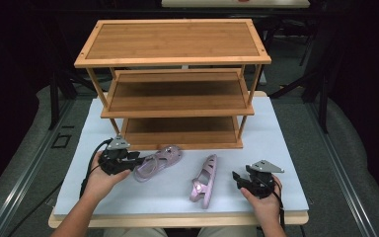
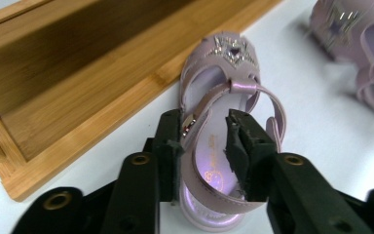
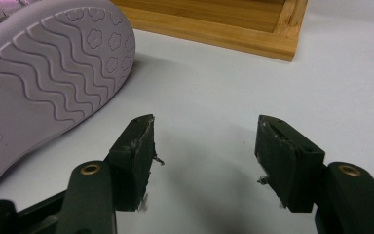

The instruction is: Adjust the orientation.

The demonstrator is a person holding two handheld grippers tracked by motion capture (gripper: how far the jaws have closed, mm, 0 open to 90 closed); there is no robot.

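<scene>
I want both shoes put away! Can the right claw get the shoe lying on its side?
Probably yes. The right claw is open, and the tipped sandal lies just beside it on the white table, with nothing between them.

Between the black jaws of the left gripper [image 2: 203, 146] a glossy lilac sandal [image 2: 219, 122] is showing a silver glitter star; left of the black right gripper [image 3: 204, 161], a pale lilac sole [image 3: 44, 73] is showing wavy grooves and flowers, a honey-brown striped wooden rack [image 1: 177, 84] lying beyond.

two sandals [image 1: 159, 162], one rack [image 1: 177, 84], two grippers [image 1: 134, 159]
</scene>
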